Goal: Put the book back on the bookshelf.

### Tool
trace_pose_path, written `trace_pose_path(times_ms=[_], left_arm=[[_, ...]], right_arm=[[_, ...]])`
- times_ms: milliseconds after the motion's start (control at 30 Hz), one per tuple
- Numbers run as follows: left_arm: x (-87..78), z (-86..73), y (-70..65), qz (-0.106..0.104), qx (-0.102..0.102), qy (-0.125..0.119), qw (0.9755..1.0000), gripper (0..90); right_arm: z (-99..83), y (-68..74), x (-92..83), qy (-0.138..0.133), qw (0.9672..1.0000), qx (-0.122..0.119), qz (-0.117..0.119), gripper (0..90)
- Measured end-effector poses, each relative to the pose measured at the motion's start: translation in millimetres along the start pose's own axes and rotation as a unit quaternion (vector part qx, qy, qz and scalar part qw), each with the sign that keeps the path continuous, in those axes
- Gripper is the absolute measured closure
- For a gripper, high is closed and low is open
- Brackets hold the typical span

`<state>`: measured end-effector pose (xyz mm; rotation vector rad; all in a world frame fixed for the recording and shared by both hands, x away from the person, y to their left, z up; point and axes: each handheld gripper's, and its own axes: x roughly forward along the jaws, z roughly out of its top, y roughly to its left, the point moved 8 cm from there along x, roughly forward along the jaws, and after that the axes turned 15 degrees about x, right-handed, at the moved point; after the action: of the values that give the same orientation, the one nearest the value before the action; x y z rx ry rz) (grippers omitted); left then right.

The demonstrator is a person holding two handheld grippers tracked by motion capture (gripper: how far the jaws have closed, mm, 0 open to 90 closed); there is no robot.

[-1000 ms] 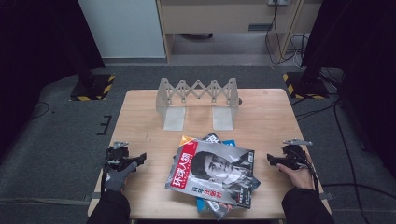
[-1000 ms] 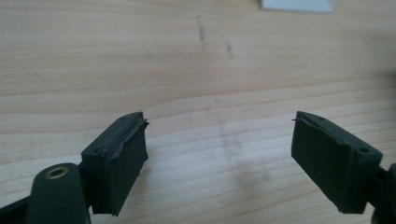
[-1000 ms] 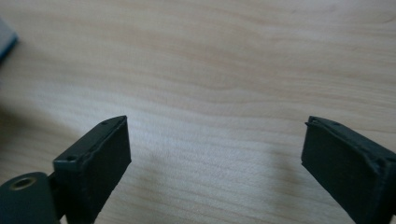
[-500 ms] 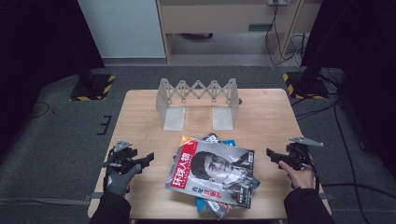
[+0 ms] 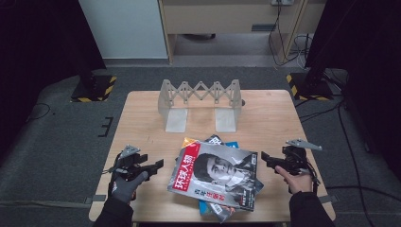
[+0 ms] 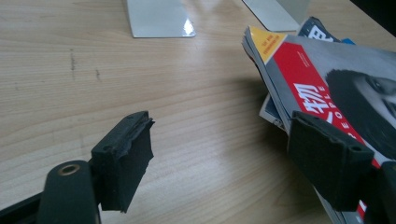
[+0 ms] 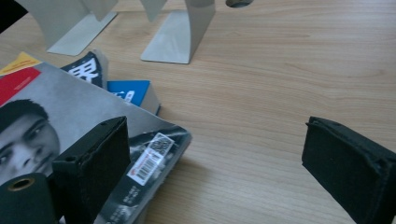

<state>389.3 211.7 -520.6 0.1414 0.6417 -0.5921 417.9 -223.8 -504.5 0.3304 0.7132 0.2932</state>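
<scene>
**Wooden table, magazines stacked at its near edge**

Grey carpet surrounds the wooden table [image 5: 142, 118] we work at. Our magazine stack [image 5: 217, 177] lies at the near edge, its lowest corner hanging just past it, with bare wood on both sides and toward the grey folding rack [image 5: 201, 101] farther back. From above, our left gripper [image 5: 158, 164] and right gripper [image 5: 264, 156] flank the stack, close but apart from it. Our right gripper view shows a barcode [image 7: 148, 159] on the top cover's corner; our left gripper view shows the red cover band [image 6: 308, 88]. Both sets of jaws stand wide and hold nothing.
</scene>
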Motion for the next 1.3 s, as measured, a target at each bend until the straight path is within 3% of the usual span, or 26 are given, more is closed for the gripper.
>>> trace_pose_path(times_ms=[500, 633, 833, 1100, 1167, 1300], left_arm=[[0.6, -4.7, -39.8, -0.047, 0.009, 0.010, 0.9988, 21.8], [5.3, -7.4, -52.5, -0.068, 0.011, 0.018, 0.9975, 22.7], [9.7, -11.6, -61.3, -0.088, 0.010, 0.030, 0.9956, 24.0], [16.5, -20.2, -77.3, -0.117, 0.011, 0.056, 0.9915, 25.0], [18.7, -21.0, -79.9, -0.133, 0.000, 0.060, 0.9893, 25.3], [20.9, -21.8, -82.5, -0.147, -0.012, 0.062, 0.9871, 26.2]], right_arm=[[-19.0, 35.5, 5.3, 0.024, 0.9991, -0.018, 0.032, 6.3], [-29.0, 44.1, 10.1, 0.038, 0.9982, -0.028, 0.038, 6.3], [-37.7, 51.7, 15.7, 0.048, 0.9972, -0.034, 0.046, 6.3], [-49.5, 56.1, 23.6, 0.067, 0.9954, -0.044, 0.053, 6.7], [-50.4, 55.9, 24.4, 0.068, 0.9953, -0.043, 0.054, 6.7], [-54.3, 56.3, 27.2, 0.076, 0.9946, -0.044, 0.056, 6.9]])
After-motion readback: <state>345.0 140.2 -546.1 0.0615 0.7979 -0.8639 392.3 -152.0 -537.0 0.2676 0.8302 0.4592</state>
